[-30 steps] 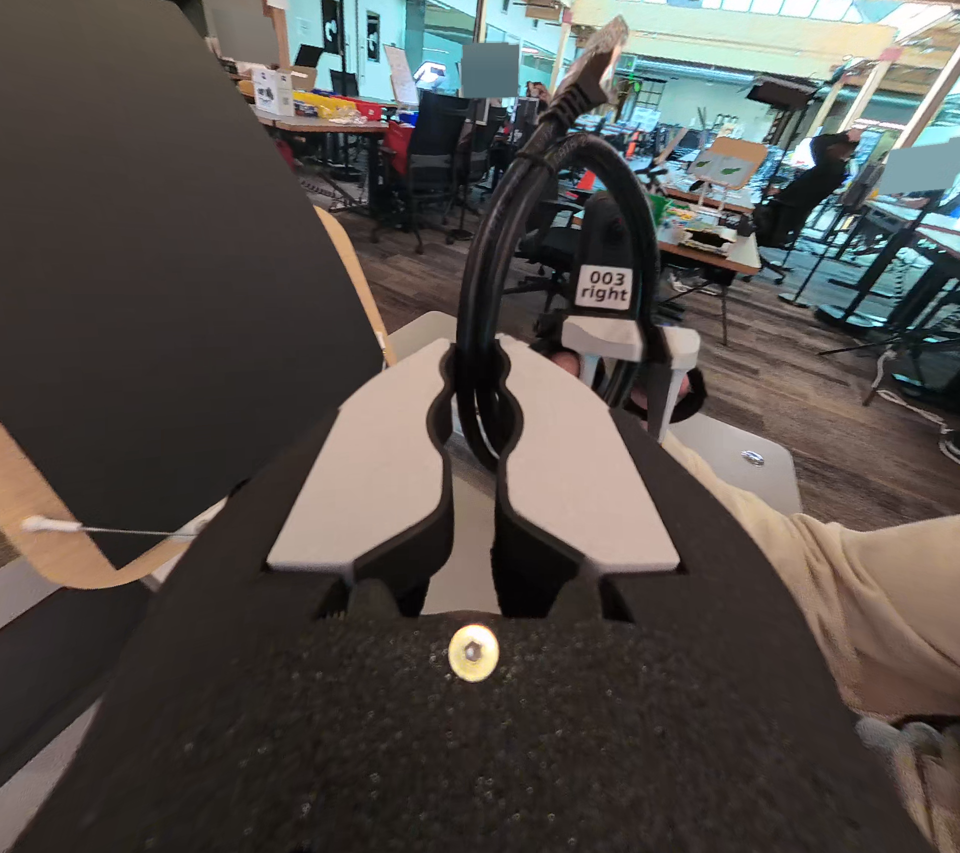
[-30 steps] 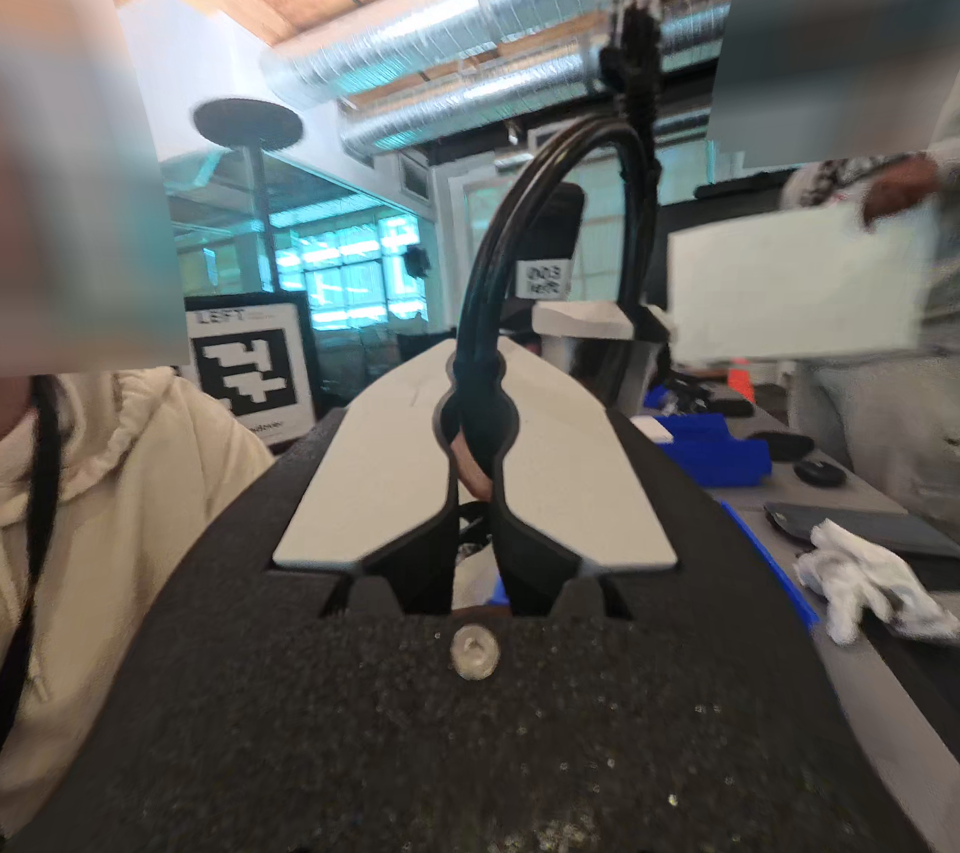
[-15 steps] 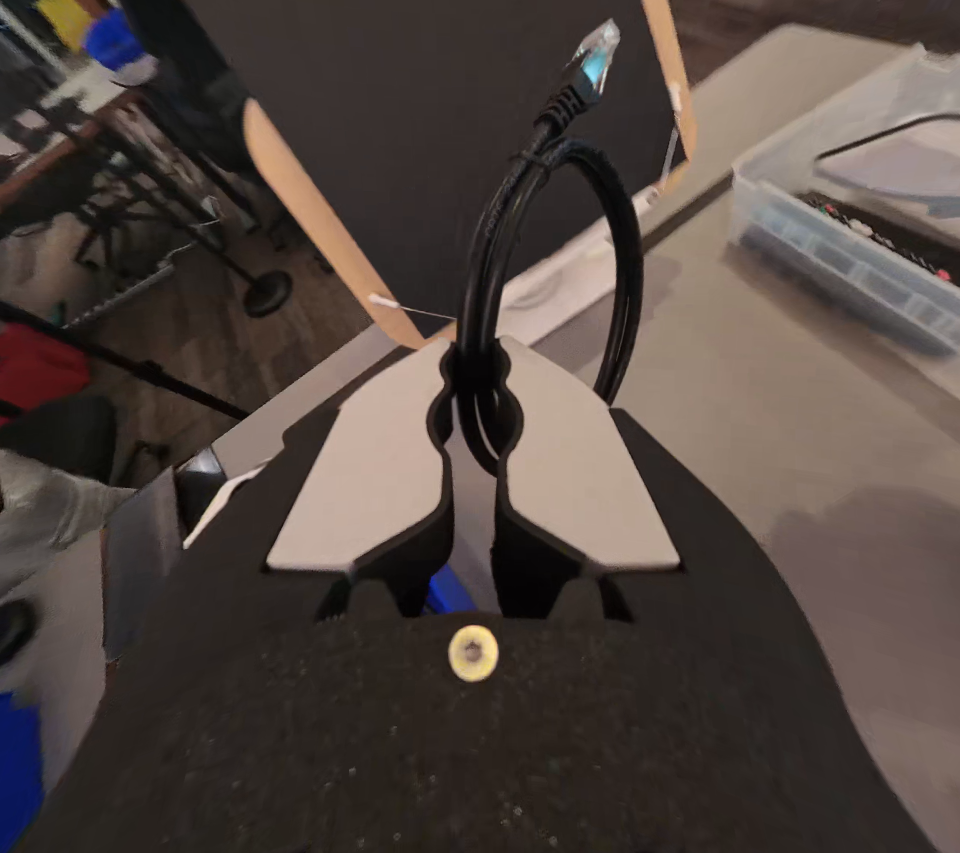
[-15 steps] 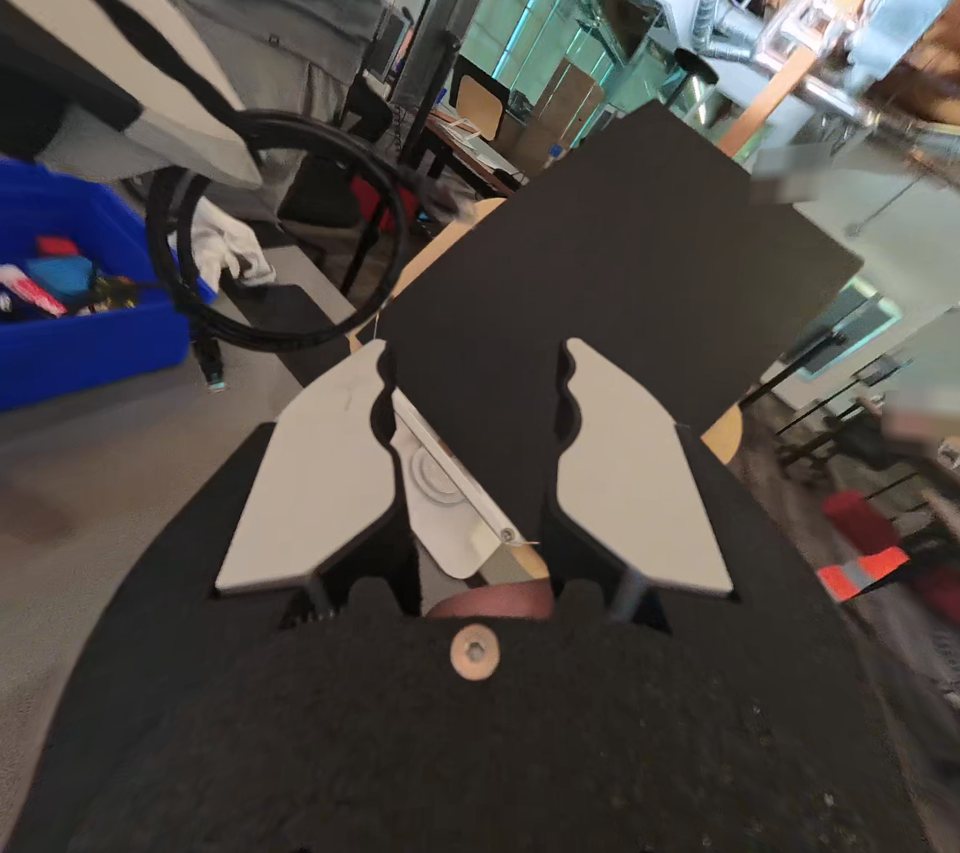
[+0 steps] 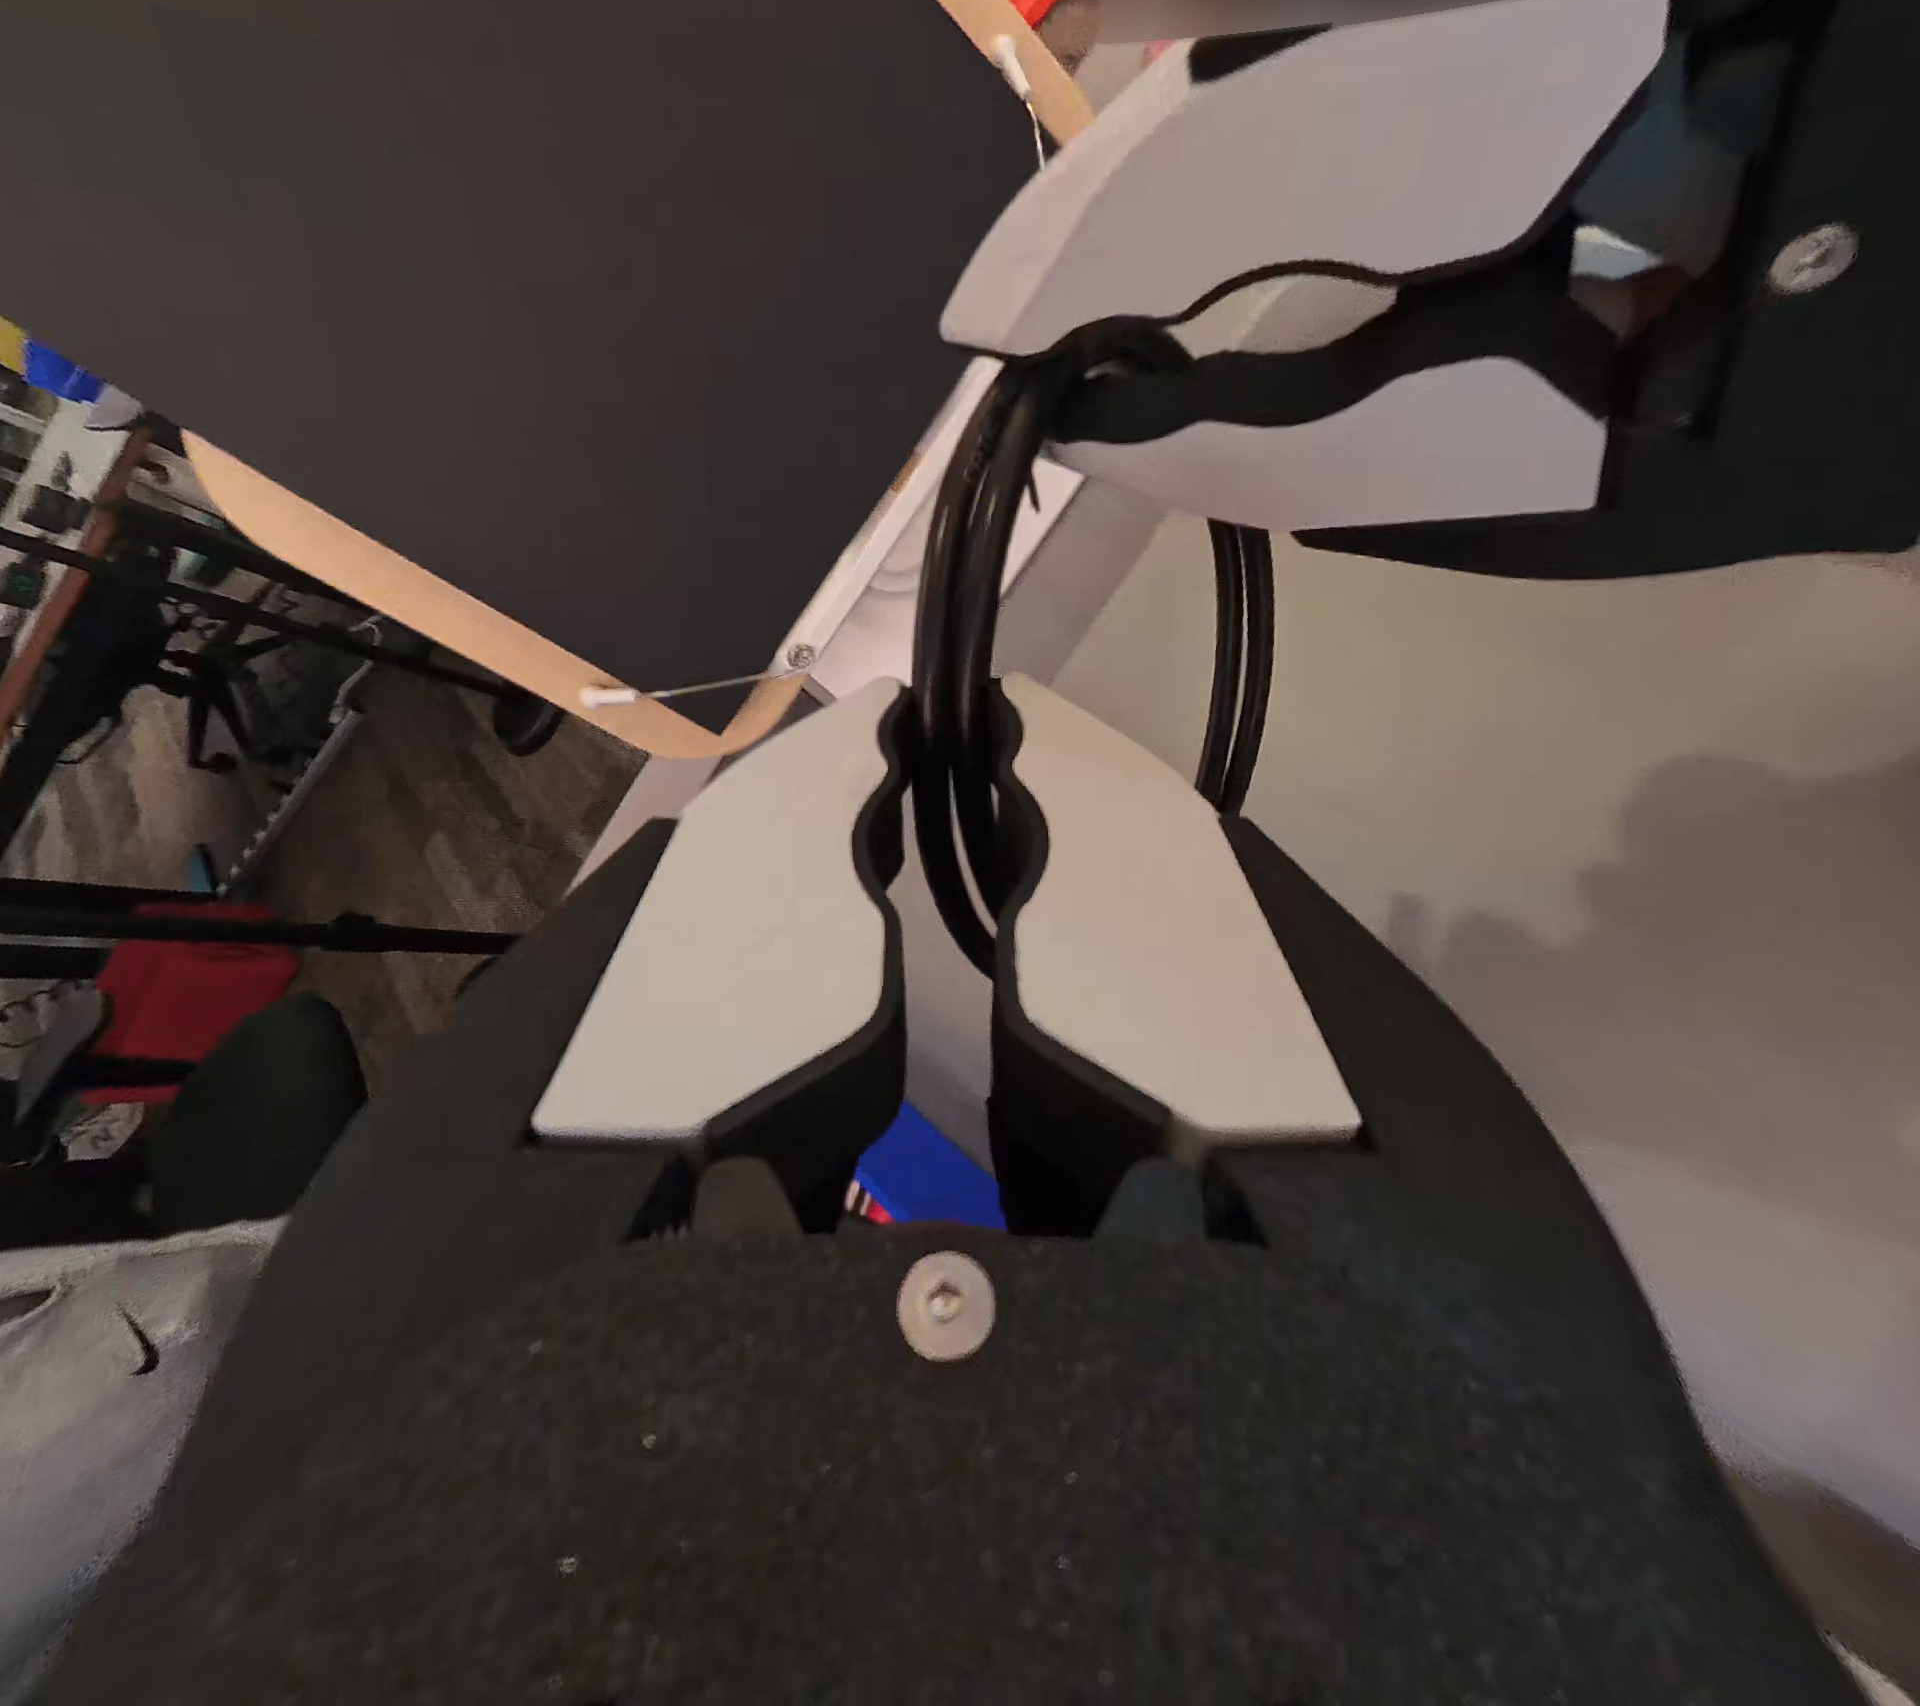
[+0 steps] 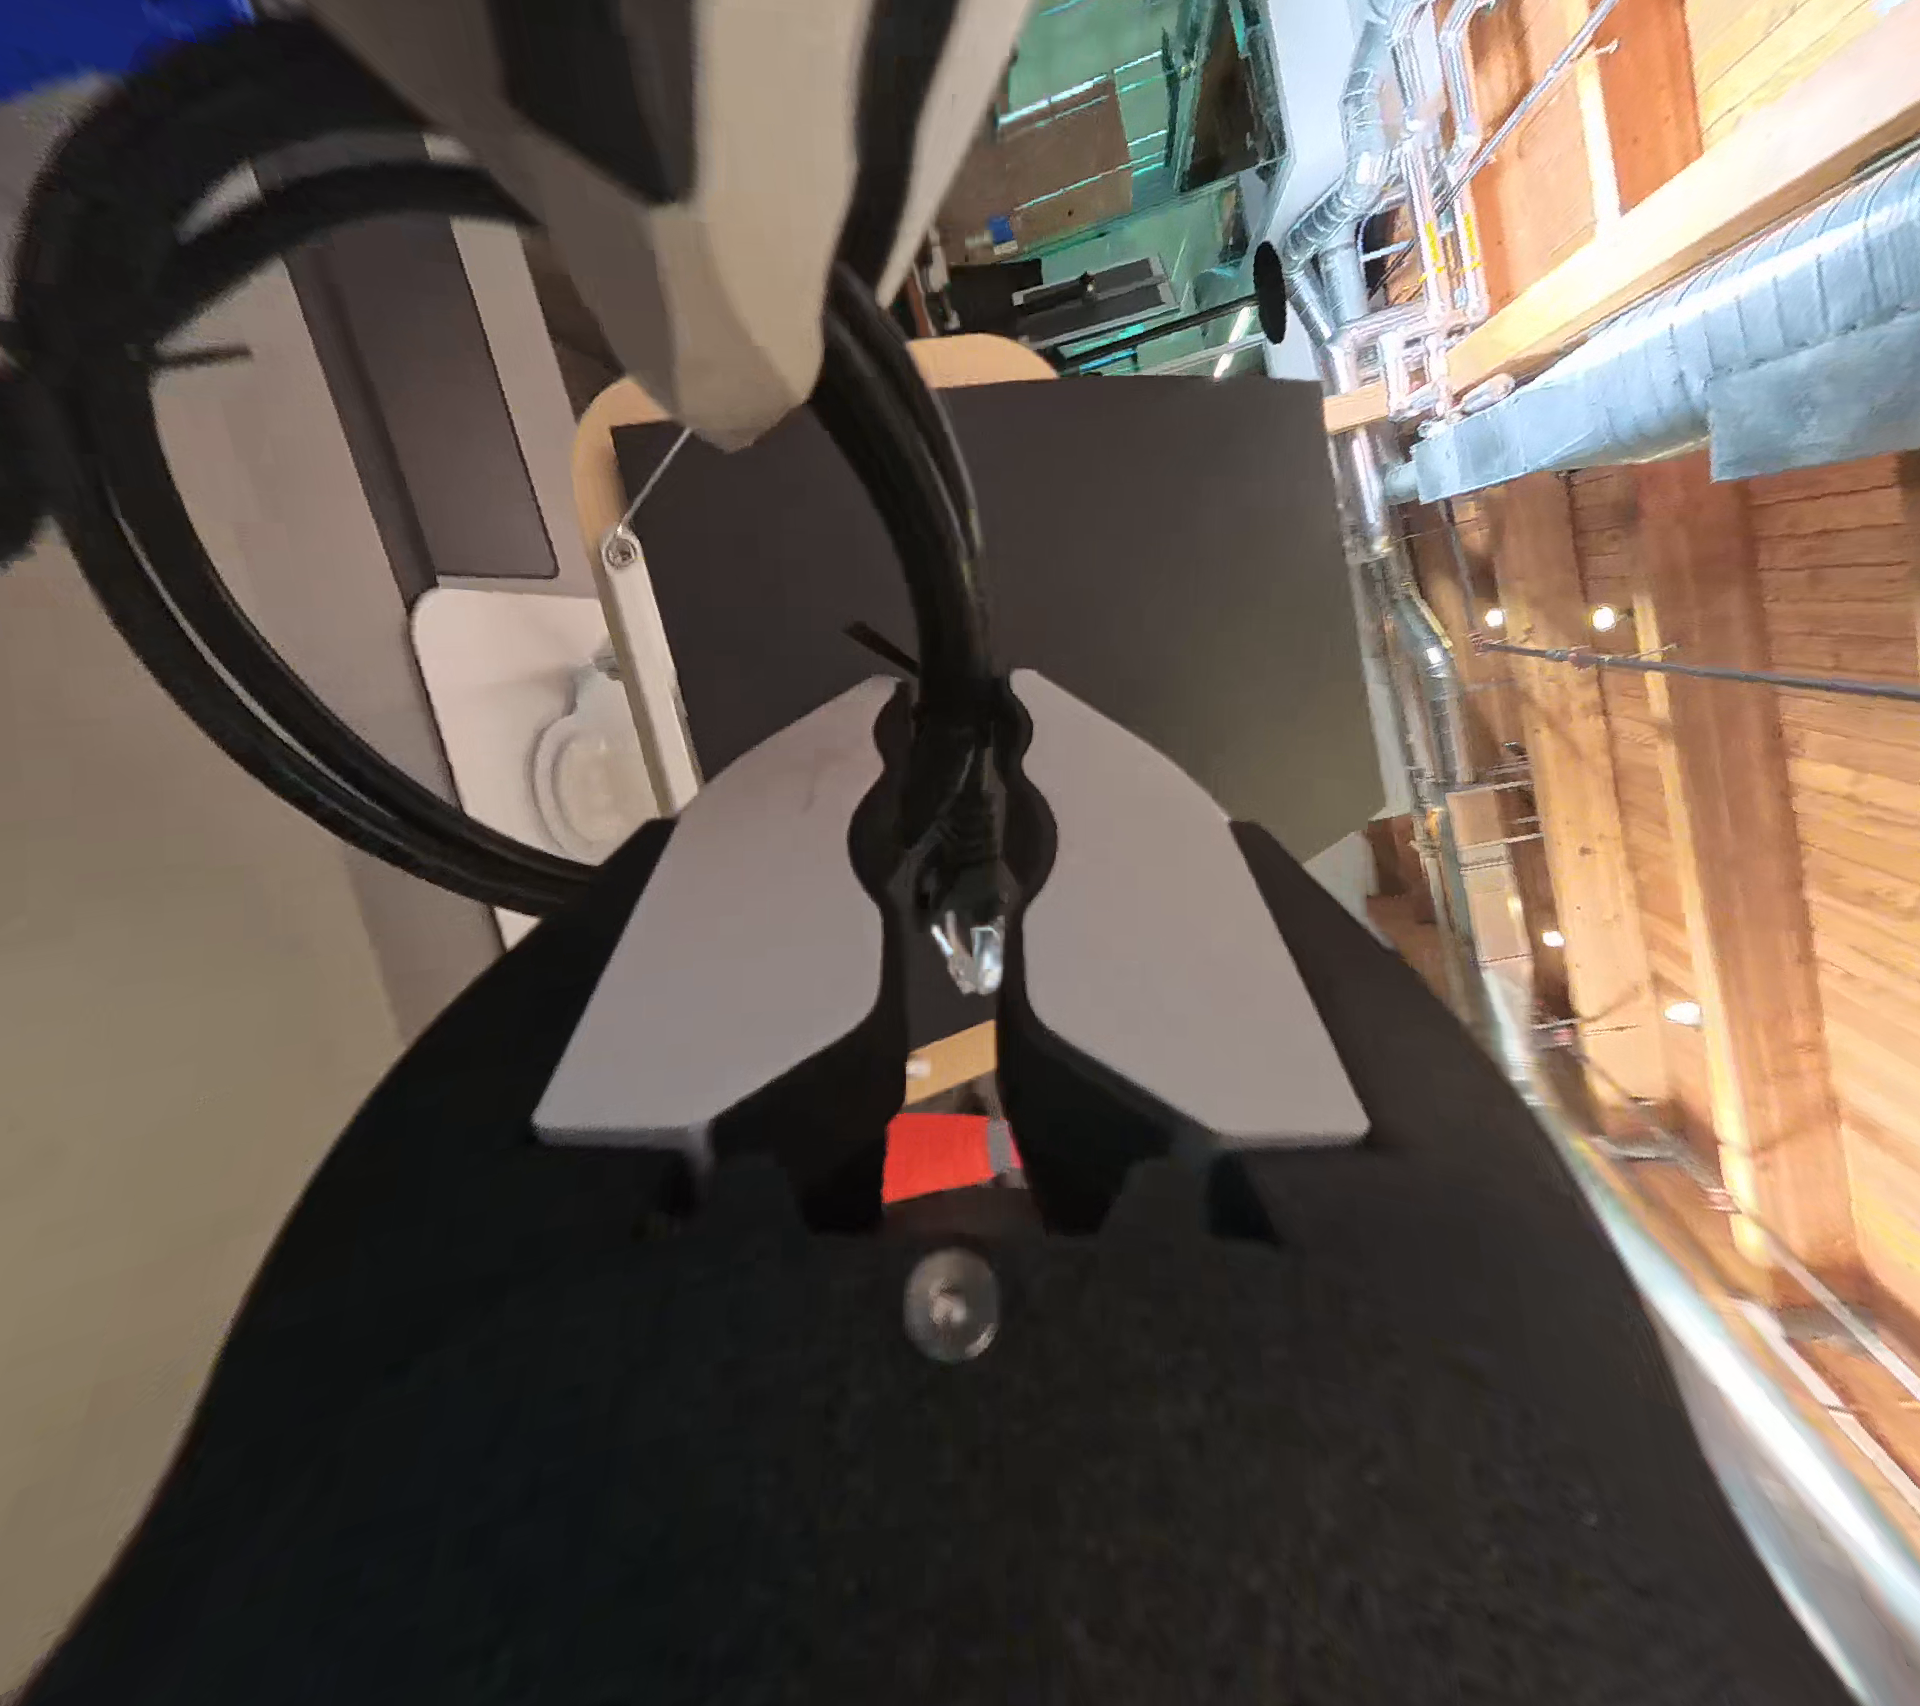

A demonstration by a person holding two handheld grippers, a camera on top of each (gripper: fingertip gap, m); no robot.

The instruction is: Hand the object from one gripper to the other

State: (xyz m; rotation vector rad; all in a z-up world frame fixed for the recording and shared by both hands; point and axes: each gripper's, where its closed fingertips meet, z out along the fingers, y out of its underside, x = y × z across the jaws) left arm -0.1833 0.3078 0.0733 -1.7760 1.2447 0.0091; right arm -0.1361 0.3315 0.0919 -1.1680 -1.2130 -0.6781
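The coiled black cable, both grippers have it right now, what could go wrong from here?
1. The right gripper grips the coiled black cable right at its plug end; squeezing or twisting could damage the clear connector.
2. The left gripper is also shut on the coil, so pulling apart before one releases may strain it.
3. The coil may swing once freed.
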